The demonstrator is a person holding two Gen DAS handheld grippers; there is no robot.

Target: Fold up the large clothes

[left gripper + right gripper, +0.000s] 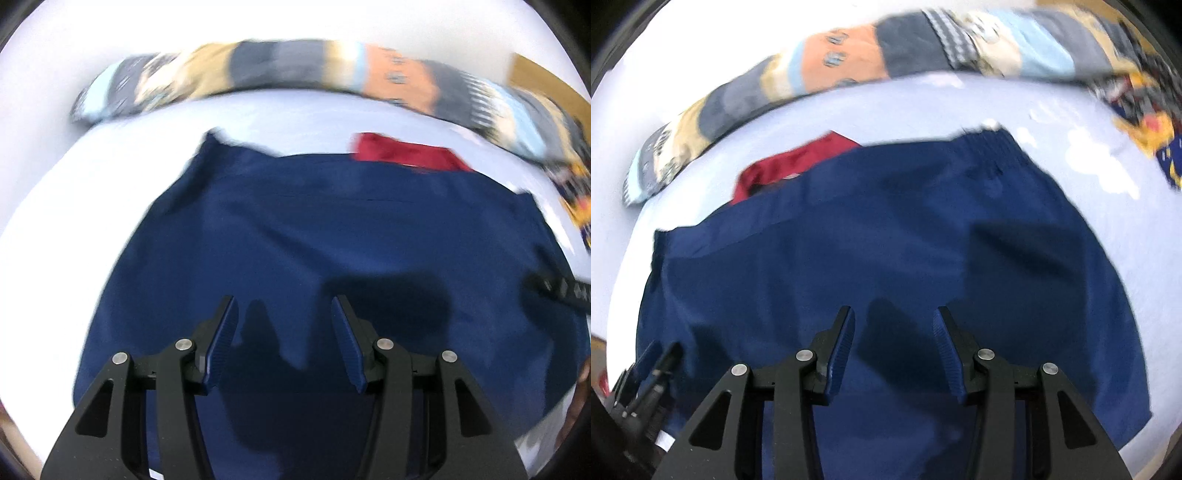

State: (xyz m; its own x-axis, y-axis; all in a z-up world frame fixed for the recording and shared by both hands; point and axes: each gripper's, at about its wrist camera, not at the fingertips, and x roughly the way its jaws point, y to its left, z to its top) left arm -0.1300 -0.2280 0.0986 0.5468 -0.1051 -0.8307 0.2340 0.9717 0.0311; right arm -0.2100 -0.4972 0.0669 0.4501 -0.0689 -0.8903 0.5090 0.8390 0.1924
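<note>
Two hand-held grippers, left and right, jaws apart, empty, above blue garment spread below

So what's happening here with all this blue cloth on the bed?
A person is folding laundry with a two-finger tool in each hand. A large navy-blue garment lies spread on a pale sheet. The left tool and right tool both hang above it with jaws apart, gripping nothing. A dark red cloth peeks from under its far edge, and a colourful patterned blanket lies beyond.
</note>
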